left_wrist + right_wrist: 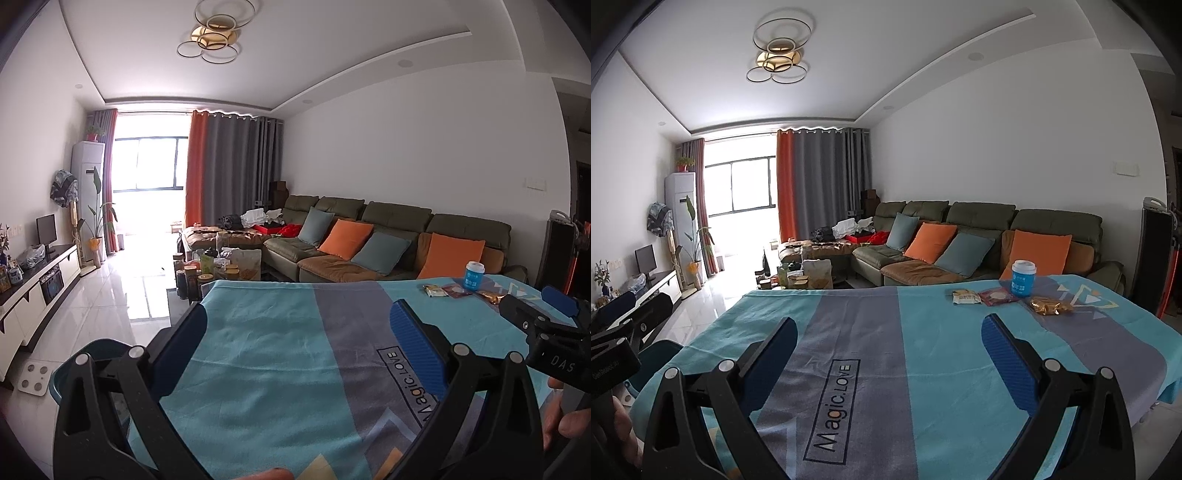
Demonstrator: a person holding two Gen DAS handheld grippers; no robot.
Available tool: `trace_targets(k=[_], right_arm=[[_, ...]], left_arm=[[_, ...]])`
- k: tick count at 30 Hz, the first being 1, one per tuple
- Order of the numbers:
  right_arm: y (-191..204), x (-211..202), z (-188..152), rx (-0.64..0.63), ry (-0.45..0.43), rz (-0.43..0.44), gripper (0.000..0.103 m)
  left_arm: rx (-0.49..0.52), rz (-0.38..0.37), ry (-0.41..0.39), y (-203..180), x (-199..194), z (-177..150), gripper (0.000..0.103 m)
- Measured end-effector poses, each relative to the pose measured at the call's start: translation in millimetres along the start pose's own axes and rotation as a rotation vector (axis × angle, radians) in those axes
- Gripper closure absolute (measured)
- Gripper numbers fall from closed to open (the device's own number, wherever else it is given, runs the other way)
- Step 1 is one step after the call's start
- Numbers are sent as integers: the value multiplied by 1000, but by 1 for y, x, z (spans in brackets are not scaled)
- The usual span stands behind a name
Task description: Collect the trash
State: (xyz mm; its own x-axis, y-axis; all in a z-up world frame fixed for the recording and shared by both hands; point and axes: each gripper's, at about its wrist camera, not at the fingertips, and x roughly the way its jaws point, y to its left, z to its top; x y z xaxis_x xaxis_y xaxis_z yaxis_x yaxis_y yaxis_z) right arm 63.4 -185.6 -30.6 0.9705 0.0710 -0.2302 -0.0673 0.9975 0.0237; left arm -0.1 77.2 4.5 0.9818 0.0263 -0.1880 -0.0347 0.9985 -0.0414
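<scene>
While upright, lidded cup (pixel 1023 278) beside wrappers (pixel 997 296)

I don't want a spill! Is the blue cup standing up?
Yes, upright: the blue cup stands on the tablecloth, its white lid on top.

There is one blue cup (pixel 1023 278) on the table (pixel 923 369). Beside it lie three snack wrappers (pixel 995 296). On the sofa (pixel 1052 221) sit four pillows: two orange pillows (pixel 930 242) and two blue-gray pillows (pixel 964 254).
</scene>
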Motion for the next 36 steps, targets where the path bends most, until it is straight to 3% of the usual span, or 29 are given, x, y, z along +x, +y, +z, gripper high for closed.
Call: trace_targets(k=[36], right_arm=[[-4, 2, 3, -2, 13, -2, 7]], left_arm=[[-2, -25, 21, -4, 2, -3, 5]])
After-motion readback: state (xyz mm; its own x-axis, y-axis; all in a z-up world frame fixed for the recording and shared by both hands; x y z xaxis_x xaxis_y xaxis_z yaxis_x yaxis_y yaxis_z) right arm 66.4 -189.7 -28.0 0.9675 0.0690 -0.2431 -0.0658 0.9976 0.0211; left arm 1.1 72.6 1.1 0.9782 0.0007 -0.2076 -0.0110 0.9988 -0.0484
